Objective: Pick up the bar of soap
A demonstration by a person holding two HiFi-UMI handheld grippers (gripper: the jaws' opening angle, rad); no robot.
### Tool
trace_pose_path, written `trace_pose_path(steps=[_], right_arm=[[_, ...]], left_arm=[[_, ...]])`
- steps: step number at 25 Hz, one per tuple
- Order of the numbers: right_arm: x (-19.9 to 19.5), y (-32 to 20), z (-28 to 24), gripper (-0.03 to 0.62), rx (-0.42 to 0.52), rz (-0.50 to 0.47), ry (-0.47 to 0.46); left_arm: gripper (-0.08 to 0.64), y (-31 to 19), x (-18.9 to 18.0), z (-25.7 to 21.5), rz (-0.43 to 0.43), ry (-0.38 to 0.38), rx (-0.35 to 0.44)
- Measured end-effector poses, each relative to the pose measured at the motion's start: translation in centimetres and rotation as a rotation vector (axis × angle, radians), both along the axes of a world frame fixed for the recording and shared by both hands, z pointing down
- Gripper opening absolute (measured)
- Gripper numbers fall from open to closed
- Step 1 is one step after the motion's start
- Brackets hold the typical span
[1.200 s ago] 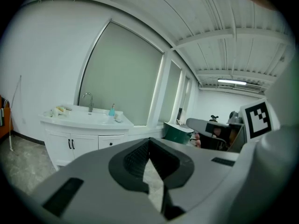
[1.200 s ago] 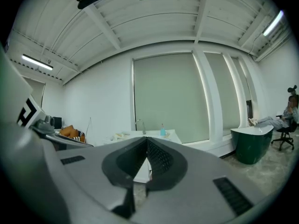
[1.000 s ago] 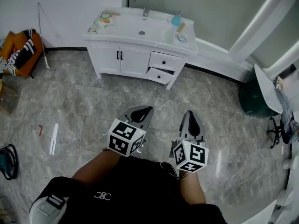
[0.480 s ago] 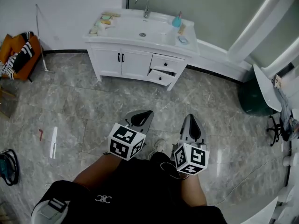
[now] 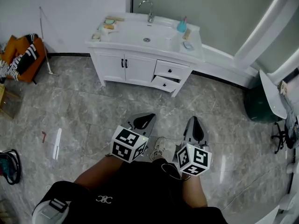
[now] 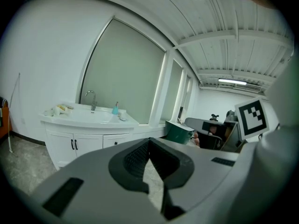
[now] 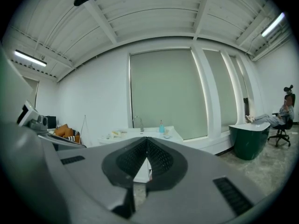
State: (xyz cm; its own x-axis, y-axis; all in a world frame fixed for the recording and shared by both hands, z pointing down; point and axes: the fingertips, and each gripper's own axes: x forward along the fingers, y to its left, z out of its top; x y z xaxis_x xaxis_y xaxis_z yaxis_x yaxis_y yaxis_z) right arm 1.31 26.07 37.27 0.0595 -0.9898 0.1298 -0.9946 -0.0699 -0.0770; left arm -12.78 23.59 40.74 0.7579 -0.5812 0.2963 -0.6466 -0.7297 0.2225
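The white vanity (image 5: 140, 62) with its sink (image 5: 146, 39) and tap stands far ahead across the floor. Small bar-like items lie on its top: a greenish and a tan one at the left (image 5: 110, 23), another tan one (image 5: 188, 33) beside a blue bottle (image 5: 181, 26). Which of them is the soap I cannot tell from here. My left gripper (image 5: 151, 115) and right gripper (image 5: 194, 119) are held close to the body, both shut and empty, pointing toward the vanity (image 6: 88, 122) (image 7: 135, 133). The left gripper (image 6: 149, 141) and the right gripper (image 7: 147, 139) have their tips closed together.
One vanity drawer (image 5: 163, 84) stands open. An orange seat with striped cloth (image 5: 21, 55) is at the left wall, a dark green tub (image 5: 259, 107) at the right. A shoe (image 5: 160, 148) shows between the grippers. A person sits on an office chair (image 7: 284, 113) at the far right.
The view has shifted toward the vanity, which sits slightly lower in frame. Both grippers stay shut and have dropped a little in the picture; a shoe has come into view between them.
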Motion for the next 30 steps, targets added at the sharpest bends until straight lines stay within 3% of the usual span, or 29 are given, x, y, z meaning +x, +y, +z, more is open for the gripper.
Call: trace_pose_path(steps=[15, 30], right_arm=[[6.8, -9.9, -0.8, 0.008, -0.010, -0.037, -0.005], [14.8, -17.7, 0.1, 0.008, -0.019, -0.096, -0.073]], left_arm=[[0.009, -9.5, 7.0, -0.3, -0.017, -0.021, -0.019], [0.009, -17.2, 14.9, -0.6, -0.061, -0.106, -0.002]])
